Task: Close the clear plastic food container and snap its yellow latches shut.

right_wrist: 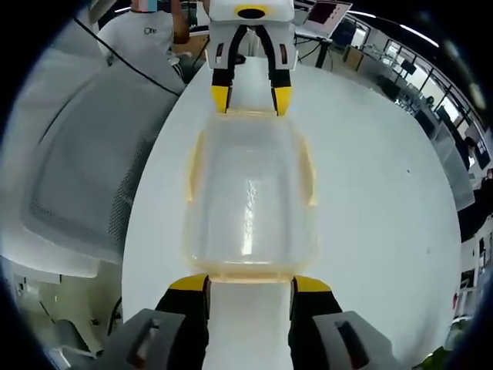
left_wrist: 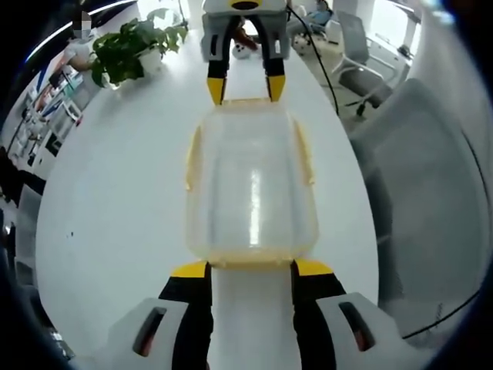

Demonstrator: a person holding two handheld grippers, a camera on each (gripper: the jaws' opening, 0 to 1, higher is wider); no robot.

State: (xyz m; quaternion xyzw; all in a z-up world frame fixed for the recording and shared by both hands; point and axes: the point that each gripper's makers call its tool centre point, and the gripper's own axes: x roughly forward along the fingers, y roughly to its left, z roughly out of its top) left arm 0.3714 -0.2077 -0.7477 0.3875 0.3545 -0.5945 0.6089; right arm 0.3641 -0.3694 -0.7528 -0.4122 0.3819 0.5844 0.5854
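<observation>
Currently I see the left gripper (left_wrist: 250,268) with jaws spread wide at one short end of the clear container (left_wrist: 250,185), lid on, sitting mid white tabletop (left_wrist: 115,193). Right gripper (right_wrist: 249,284) faces it from the opposite end, jaws equally wide, holding nothing; yellow latches (left_wrist: 192,158) line the long sides.

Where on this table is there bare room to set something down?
Bare table runs along both long sides of the container; one side ends at the plant, the other at the edge by the chair. Crowded at both short ends: left gripper and right gripper.
</observation>
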